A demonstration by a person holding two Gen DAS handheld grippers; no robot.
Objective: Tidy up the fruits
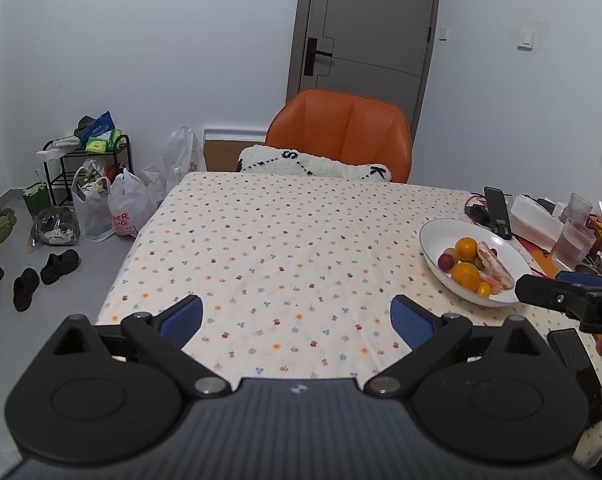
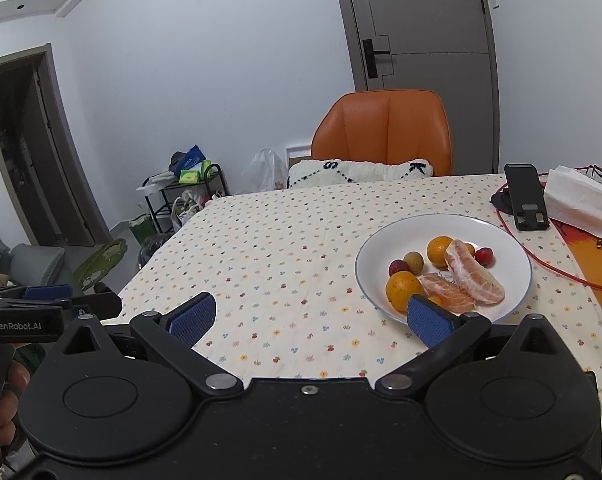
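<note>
Plainly, both grippers' fingers [image 1: 181, 316] spread wide, empty, above the tablecloth [image 1: 285, 248].

Fruits [image 2: 447, 276] in plate [image 2: 509, 240] on table [image 2: 285, 248]

Two wrist views, low over the bench [image 1: 285, 240]

Both face the orange chair [image 2: 385, 132]; both share the plate [image 2: 385, 240], the right view nearer.

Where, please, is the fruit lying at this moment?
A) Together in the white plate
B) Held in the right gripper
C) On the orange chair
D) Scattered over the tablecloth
A: the oranges, peeled segments and small red fruits all sit inside the white plate, while the right gripper and the left gripper are both open and hold nothing.
</note>
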